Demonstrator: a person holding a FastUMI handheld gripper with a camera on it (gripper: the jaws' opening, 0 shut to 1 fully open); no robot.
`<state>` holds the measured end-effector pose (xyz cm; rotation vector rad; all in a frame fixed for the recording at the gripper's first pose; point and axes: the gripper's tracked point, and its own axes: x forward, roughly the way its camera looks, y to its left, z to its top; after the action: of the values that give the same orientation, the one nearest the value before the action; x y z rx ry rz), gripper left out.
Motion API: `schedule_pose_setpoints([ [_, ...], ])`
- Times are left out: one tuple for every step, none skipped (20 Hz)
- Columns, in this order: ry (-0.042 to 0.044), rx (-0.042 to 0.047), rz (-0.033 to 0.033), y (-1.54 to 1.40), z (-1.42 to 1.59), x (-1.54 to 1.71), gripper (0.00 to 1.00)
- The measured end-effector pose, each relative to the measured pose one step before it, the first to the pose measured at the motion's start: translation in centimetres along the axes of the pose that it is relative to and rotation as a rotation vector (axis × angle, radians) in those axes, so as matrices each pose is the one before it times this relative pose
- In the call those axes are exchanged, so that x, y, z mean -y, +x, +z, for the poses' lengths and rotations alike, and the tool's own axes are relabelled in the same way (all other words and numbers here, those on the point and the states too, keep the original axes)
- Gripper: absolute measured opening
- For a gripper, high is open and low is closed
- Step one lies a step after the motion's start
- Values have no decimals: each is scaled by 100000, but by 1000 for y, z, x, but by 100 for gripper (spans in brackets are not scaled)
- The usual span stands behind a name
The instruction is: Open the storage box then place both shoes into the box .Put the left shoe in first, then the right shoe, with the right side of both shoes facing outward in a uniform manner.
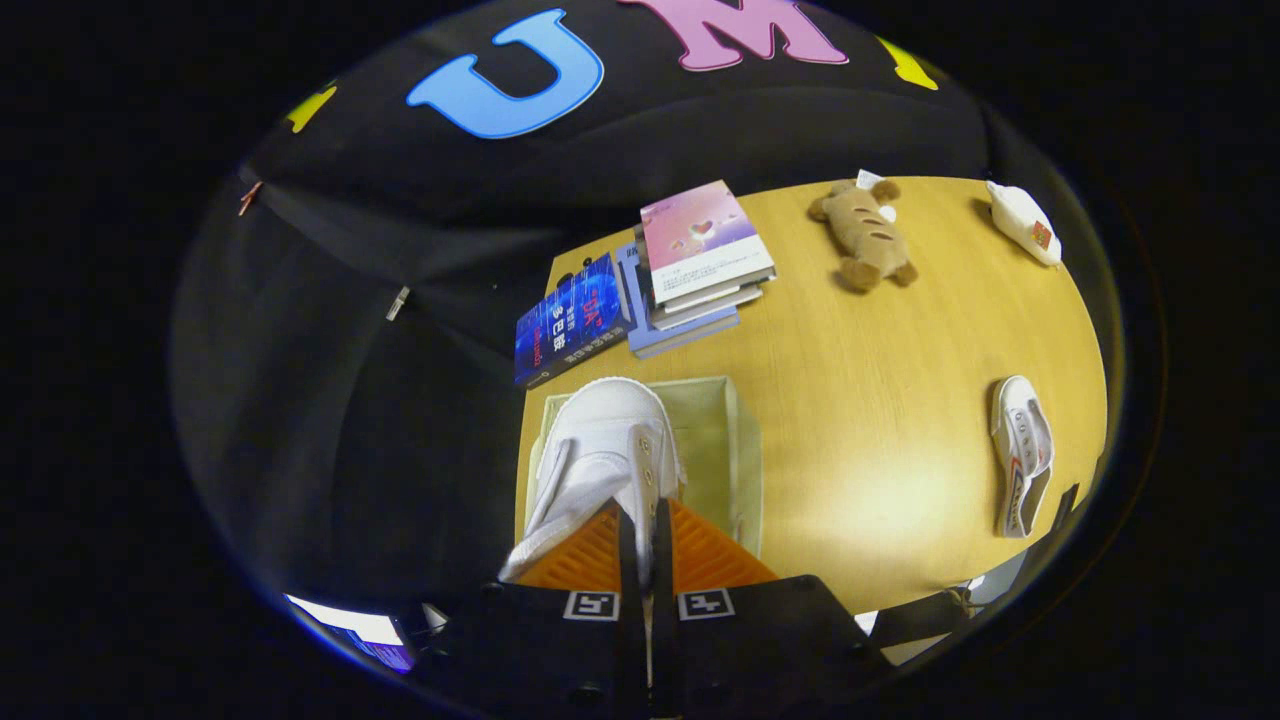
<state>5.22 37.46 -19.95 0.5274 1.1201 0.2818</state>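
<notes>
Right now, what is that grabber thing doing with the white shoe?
A person is using a hand-held gripper to put shoes away. Its two fingers are closed tight on a white shoe, holding it over an open storage box on the wooden table. The second shoe lies on its side on the table, off to the right, not yet picked up. Beyond the box are a stack of books and a plush toy.

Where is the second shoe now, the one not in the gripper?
The second shoe lies on its side on the wooden table, apart and right of the open box.
</notes>
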Motion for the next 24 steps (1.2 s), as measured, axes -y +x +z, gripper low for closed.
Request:
schedule_pose_setpoints([
  [537, -1986, -710, 1254, -651, -735, 7],
  [-884, -787, -1159, 1037, -365, -457, 7],
  [-1342, 161, -1560, 846, -205, -388, 7],
  [-1363, 602, -1811, 621, -39, -188, 7],
  [-748, 419, -1286, 614, -88, -187, 7],
  [-23, -445, -1028, 586, -117, -108, 7],
  [603, -241, -379, 357, -97, -230, 7],
  [304, -537, 314, 336, 3, -271, 7],
  [406, -479, 657, 139, -90, -165, 7],
  [702, -255, 664, 249, 12, -115, 7],
  [800, -863, 420, 422, -80, -17, 7],
  [552, -1021, 692, 295, -316, -144, 8],
  [853, -817, 1998, 151, -112, -402, 8],
  [1637, -1567, 4452, 165, -250, -962, 15],
  [1334, -728, 4728, -131, -128, -1220, 20],
  [-556, -907, 2303, -193, -85, -776, 24],
  [-1586, -412, 1957, -178, 37, -368, 32],
  [-2079, 408, 1119, -448, 168, -276, 50],
  [-1962, 398, 574, -267, 173, -138, 59],
  [-1346, 366, 818, -521, 38, -24, 72],
  [-831, -229, 1434, -561, -183, -131, 81],
  [-1076, -223, 619, -620, -138, 287, 90],
  [-1454, 651, 858, -786, 135, 330, 97],
  [-1854, 1275, 311, -1045, 216, 532, 99],
])
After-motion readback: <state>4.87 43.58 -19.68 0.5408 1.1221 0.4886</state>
